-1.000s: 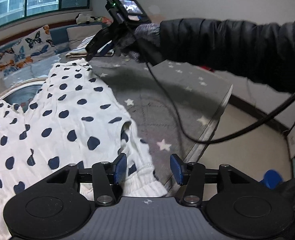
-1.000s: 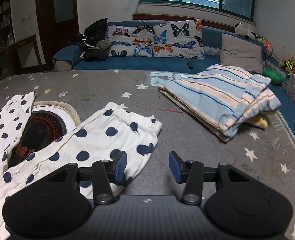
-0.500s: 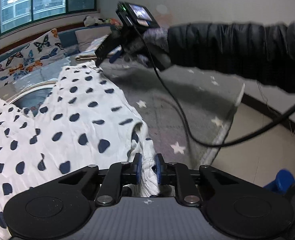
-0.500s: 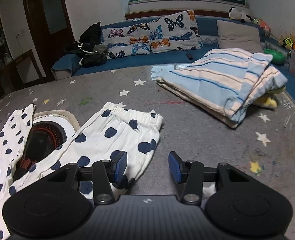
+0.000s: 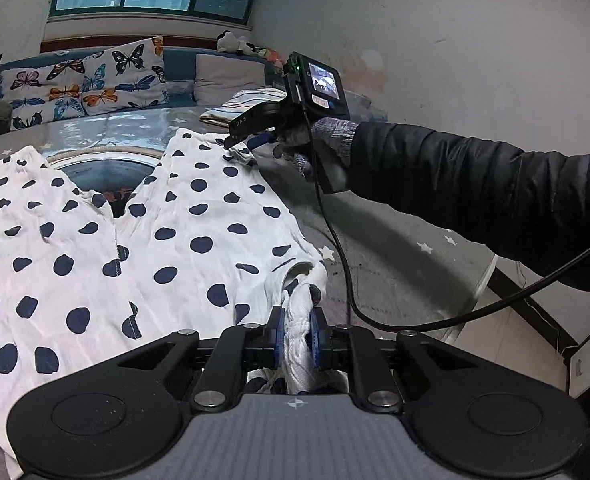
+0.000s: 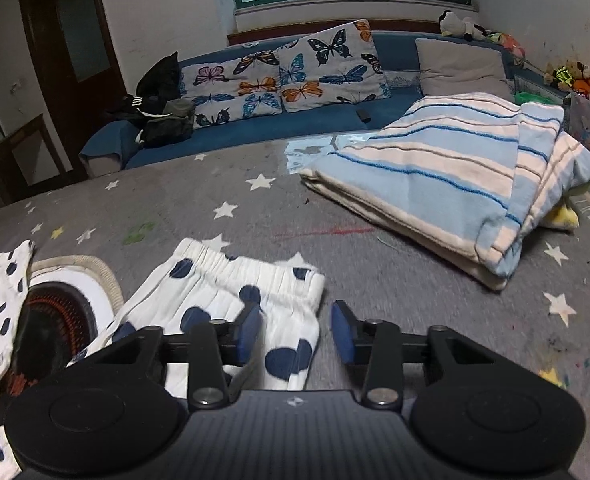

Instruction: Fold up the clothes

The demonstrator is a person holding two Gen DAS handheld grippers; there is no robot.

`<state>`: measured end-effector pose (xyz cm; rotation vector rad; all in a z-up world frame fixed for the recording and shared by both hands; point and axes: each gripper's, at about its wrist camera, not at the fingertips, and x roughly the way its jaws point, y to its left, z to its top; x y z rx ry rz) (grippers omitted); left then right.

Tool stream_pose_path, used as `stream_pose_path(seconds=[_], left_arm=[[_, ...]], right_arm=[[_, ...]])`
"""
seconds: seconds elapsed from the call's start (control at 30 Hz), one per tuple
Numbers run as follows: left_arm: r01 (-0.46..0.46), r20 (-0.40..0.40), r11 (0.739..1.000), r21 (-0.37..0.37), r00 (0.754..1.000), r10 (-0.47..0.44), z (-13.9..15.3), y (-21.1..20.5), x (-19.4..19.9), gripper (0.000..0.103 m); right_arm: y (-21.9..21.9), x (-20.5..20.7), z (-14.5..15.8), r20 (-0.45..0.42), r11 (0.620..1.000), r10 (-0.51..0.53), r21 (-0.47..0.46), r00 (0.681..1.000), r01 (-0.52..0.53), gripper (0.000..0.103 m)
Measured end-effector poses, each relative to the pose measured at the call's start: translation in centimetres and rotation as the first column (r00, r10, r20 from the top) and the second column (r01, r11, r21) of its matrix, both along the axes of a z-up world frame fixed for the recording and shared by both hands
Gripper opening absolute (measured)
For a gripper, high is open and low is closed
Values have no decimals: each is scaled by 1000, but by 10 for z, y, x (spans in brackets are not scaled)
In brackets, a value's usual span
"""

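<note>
Since the frame a second back, your left gripper (image 5: 296, 332) has gone from spread beside the hem to clamped on a bunched white fold of the polka-dot trousers (image 5: 143, 240); your right gripper (image 6: 297, 328) has advanced over the far cuff. Left blue pads (image 5: 277, 332) press the gathered cloth from both sides, and the fabric rises in a twisted rope between them. The trousers lie spread on the grey star-printed table cover (image 6: 255, 208), both legs fanning away from you, one leg partly over a round recessed burner (image 6: 51, 312). Right jaws stand apart, straddling the elasticated cuff (image 6: 247, 280); the left pad sits over the cloth, the right pad over bare cover just beside the cuff's edge. Contact with the cloth cannot be confirmed. Fabric is thin, crinkled white cotton with navy dots; the cuff is ribbed and gathered. A folded blue-and-cream striped towel (image 6: 447, 184), thick and looped in texture, lies well apart on the right.
</note>
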<state>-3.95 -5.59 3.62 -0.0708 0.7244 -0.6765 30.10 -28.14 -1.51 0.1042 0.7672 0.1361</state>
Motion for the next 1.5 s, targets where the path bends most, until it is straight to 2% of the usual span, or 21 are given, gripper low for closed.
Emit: stream_pose_path(seconds=[0.1, 0.13, 0.23, 0.37, 0.53, 0.77, 0.97, 1.13, 1.37, 1.5], left_arm=[[-1, -5, 1000, -12, 1000, 1, -1, 3, 1, 14], [-1, -6, 1000, -16, 1000, 1, -1, 3, 1, 14], [-5, -8, 1000, -25, 1000, 5, -1, 5, -1, 14], [-18, -1, 999, -42, 1000, 18, 1, 12, -6, 14], [-54, 12, 996, -75, 998, 55, 4, 29, -17, 12], [-144, 22, 979, -142, 989, 149, 9, 65, -39, 11], [-249, 22, 944, -218, 965, 260, 14, 106, -63, 11], [-341, 0, 902, -267, 935, 354, 14, 140, -80, 11], [-441, -59, 845, -302, 893, 446, 4, 173, -98, 11], [-487, -103, 816, -311, 871, 481, -3, 183, -107, 11]], right_arm=[[1, 3, 0, -2, 1000, 3, -7, 1000, -3, 22], [1, 3, 0, -2, 1000, 0, -8, 1000, 0, 14], [0, 3, 2, 2, 1000, -26, -9, 1000, 26, 7], [0, 2, 9, 9, 998, -58, 0, 998, 58, 5], [11, 0, 36, 34, 999, -51, -4, 998, 52, 5], [58, 2, 83, 81, 1000, -3, -22, 997, 5, 4], [124, 12, 110, 104, 998, 54, -46, 993, -50, 4], [194, 22, 119, 123, 992, 121, -62, 985, -114, 4], [287, 33, 109, 115, 973, 221, -94, 969, -211, 4], [338, 36, 90, 88, 955, 281, -127, 956, -269, 4]])
